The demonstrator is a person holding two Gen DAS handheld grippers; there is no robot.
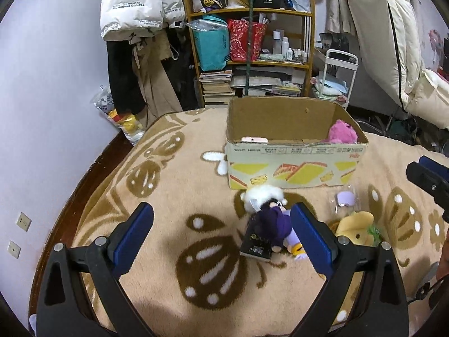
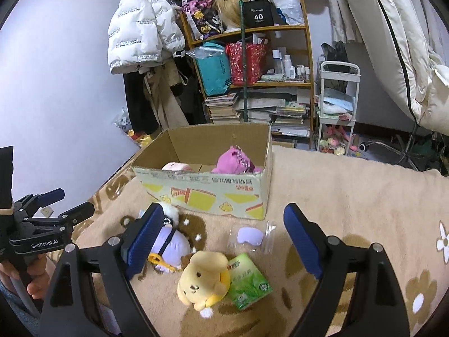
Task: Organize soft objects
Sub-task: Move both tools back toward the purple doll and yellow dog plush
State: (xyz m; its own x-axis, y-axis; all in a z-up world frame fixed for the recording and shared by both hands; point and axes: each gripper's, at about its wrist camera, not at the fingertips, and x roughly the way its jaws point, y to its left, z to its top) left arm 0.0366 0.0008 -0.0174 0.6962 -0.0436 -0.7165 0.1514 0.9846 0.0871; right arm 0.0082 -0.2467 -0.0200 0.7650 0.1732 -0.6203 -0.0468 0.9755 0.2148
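**Both tongs hanging open over the toys on the blanket**

Nearest the lenses, the two pairs of black tongs with blue ribbed pads are gaping wide and gripping nothing. The right gripper (image 2: 221, 241) is hanging over a round yellow plush dog (image 2: 200, 279), which is lying between its pads but below them, untouched. The dog's long axis is running from upper right to lower left across the right wrist view, slanted to the line between the pads. A green tissue packet (image 2: 247, 280) is touching the dog's right flank, and a clear plastic pouch with a lilac insert (image 2: 251, 236) is sitting just beyond.

The left gripper (image 1: 221, 236) is hovering released above a purple-dressed plush doll with a white fluffy head (image 1: 269, 216), which is resting partly on a small black box (image 1: 256, 245) and crowding the right-hand pad. Its length is pointing away toward the cardboard carton printed with yellow cakes (image 1: 294, 168), where a pink plush toy (image 1: 342, 132) is already sitting inside.

The dog is looking like the right hand's pick, the doll the left's; the right hand probably needs to drop straight down, taking care not to catch the tissue packet. All of it is lying on a beige fleece blanket with brown butterflies (image 1: 168, 196).
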